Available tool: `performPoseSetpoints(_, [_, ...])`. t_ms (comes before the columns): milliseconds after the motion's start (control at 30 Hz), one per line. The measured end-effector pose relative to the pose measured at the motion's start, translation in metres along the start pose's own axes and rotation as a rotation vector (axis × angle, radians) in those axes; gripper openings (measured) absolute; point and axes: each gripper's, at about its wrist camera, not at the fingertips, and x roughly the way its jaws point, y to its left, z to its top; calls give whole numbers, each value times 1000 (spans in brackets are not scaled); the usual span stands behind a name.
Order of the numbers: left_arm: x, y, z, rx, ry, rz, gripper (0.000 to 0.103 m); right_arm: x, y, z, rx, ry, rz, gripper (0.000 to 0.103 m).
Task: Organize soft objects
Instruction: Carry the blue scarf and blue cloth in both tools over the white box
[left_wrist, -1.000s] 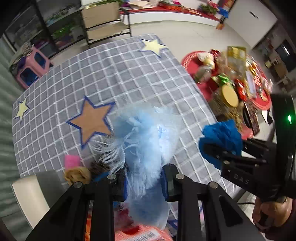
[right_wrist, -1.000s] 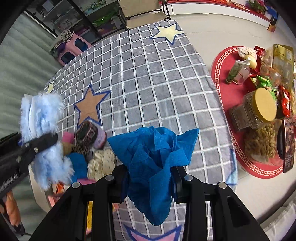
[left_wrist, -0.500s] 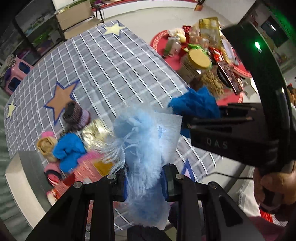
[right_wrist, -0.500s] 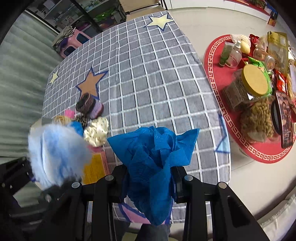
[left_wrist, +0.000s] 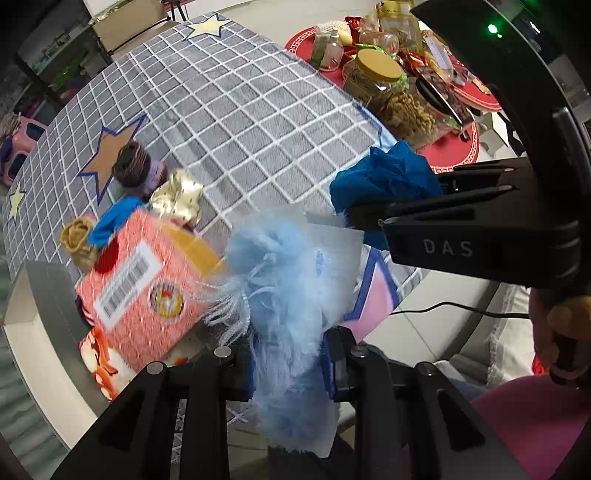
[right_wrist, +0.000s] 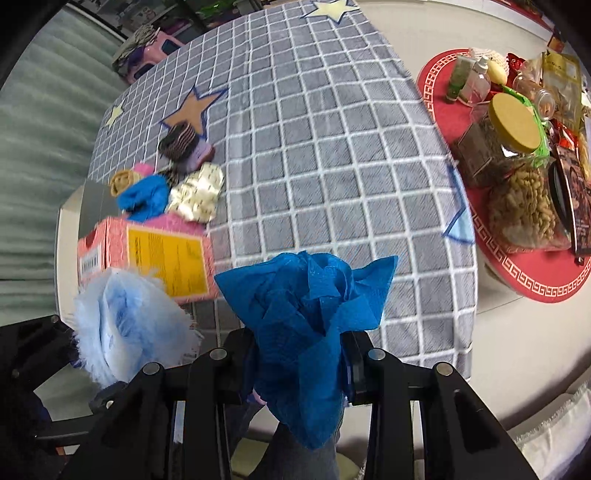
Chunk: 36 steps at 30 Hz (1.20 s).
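Observation:
My left gripper (left_wrist: 288, 363) is shut on a fluffy light-blue cloth (left_wrist: 284, 280), held above the table's near edge; the cloth also shows in the right wrist view (right_wrist: 125, 325). My right gripper (right_wrist: 299, 363) is shut on a crumpled dark-blue cloth (right_wrist: 306, 306), also seen in the left wrist view (left_wrist: 384, 181). Both are held side by side, close together. On the grey checked tablecloth (right_wrist: 314, 129) lies a pile of soft things: a brown-and-lilac knit roll (right_wrist: 183, 142), a cream spotted cloth (right_wrist: 199, 194), a blue cloth (right_wrist: 146, 197) and a tan roll (right_wrist: 123, 179).
A pink and yellow box (right_wrist: 155, 254) stands at the table's near left, by the pile. A red round mat (right_wrist: 517, 184) to the right holds jars, bottles and snack packets. A pink stool (right_wrist: 155, 48) and a chair (left_wrist: 129, 29) stand beyond the table.
Both grippers have pulled back toward the table's near edge with their cloths. The pink box and the pile now show in front of them.

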Motion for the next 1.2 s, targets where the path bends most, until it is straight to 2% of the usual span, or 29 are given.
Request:
performPoseSetpoints(167, [2,17,-30,0,0,-8,29,9,21,-18,-11,19,5,37])
performPoseSetpoints(500, [-21,76,-94,-54,-62,21,29,21,90,-59,-63,53,-9,37])
performPoseSetpoints(933, [-56,153,-153,-228,-174,56,29,25,198,-73,-244,28,-13,37])
performPoseSetpoints(1200, [-69,210,-188,-388,-229,91,29,29,264,-68,-384,22,-10,37])
